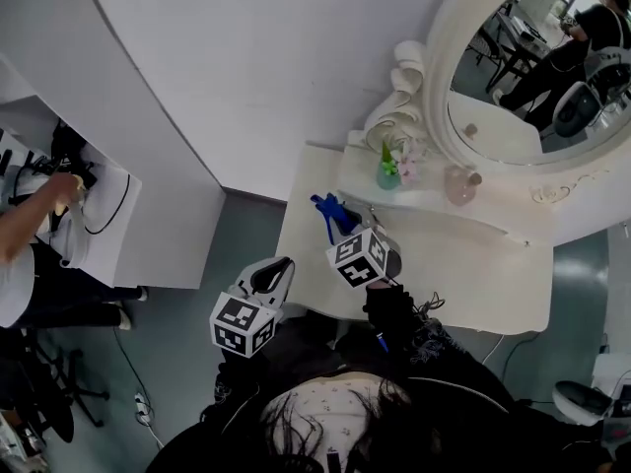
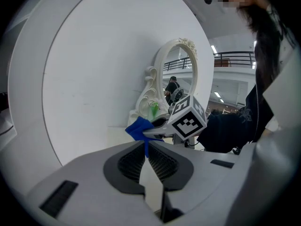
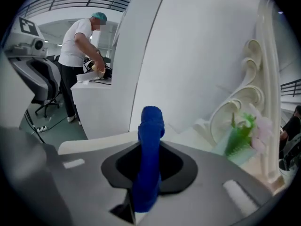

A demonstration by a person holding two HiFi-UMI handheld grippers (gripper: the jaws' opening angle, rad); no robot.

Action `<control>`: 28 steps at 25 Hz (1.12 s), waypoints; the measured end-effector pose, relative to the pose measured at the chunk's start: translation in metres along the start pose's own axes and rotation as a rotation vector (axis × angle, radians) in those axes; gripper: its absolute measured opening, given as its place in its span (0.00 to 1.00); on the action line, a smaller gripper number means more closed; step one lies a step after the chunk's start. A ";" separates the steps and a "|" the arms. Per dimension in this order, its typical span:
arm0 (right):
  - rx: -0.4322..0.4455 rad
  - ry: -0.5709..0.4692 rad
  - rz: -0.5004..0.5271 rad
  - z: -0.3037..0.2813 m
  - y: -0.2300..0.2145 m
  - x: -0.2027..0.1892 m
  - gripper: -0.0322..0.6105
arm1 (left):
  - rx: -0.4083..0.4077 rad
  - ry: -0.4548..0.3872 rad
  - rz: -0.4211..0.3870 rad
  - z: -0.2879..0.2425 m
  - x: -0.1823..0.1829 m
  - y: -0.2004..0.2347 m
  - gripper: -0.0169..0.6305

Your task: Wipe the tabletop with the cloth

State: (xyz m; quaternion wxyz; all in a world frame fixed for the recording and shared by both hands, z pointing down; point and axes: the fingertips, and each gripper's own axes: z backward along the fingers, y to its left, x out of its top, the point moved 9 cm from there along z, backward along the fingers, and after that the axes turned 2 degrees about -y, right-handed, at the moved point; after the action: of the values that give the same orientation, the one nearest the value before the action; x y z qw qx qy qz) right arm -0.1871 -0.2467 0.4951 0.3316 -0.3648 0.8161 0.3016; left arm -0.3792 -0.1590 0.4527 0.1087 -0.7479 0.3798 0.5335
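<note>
your right gripper (image 3: 149, 149) has its jaws closed on the blue cloth (image 3: 151, 126); the cloth fills the slot between the dark pads and sticks up past the tips in a bunched, rounded end. your left gripper (image 2: 146, 149) has its jaws together with nothing between them; the strip of blue you see just past its tips is the cloth hanging from the other gripper, whose marker cube (image 2: 188, 119) sits right behind it. in the head view the cloth is over the left part of the white desk (image 1: 463, 264), just in front of the raised back shelf, and i cannot tell whether it touches the surface. the left gripper is held off the desk's near left corner, over the grey floor (image 1: 251, 235), beside the right one but apart from it. your black-sleeved hand (image 1: 389, 308) grips the right gripper behind its cube. on the back shelf stand a small green vase of flowers (image 1: 389, 170) and, further right, a pink glass bottle (image 1: 460, 185), both well clear of the cloth. behind them rises an oval mirror in a carved white frame (image 1: 439, 77). far to the left, past a white partition (image 1: 148, 146), a person in a white shirt (image 3: 77, 46) leans over another desk (image 3: 94, 86).
</note>
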 end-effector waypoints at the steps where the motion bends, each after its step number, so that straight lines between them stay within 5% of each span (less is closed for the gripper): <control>1: 0.014 0.006 0.012 -0.008 0.009 0.003 0.17 | 0.003 0.000 0.004 0.003 -0.001 0.003 0.03; 6: 0.073 0.064 0.072 -0.050 0.046 0.002 0.17 | 0.029 0.001 0.024 0.017 -0.005 0.015 0.03; 12: 0.135 0.182 0.020 -0.077 0.072 -0.026 0.17 | 0.062 0.002 0.036 0.029 -0.007 0.028 0.03; 23: 0.067 0.178 0.271 -0.082 0.084 -0.041 0.17 | 0.014 0.012 0.011 0.018 -0.002 0.026 0.03; 28: 0.020 0.203 0.246 -0.072 0.068 -0.055 0.16 | -0.035 0.026 -0.003 0.006 -0.002 0.018 0.03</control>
State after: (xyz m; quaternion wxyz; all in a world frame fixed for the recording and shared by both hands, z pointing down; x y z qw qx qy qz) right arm -0.2354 -0.2403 0.5972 0.2115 -0.2876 0.8869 0.2932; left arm -0.3959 -0.1672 0.4562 0.0915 -0.7571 0.3708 0.5300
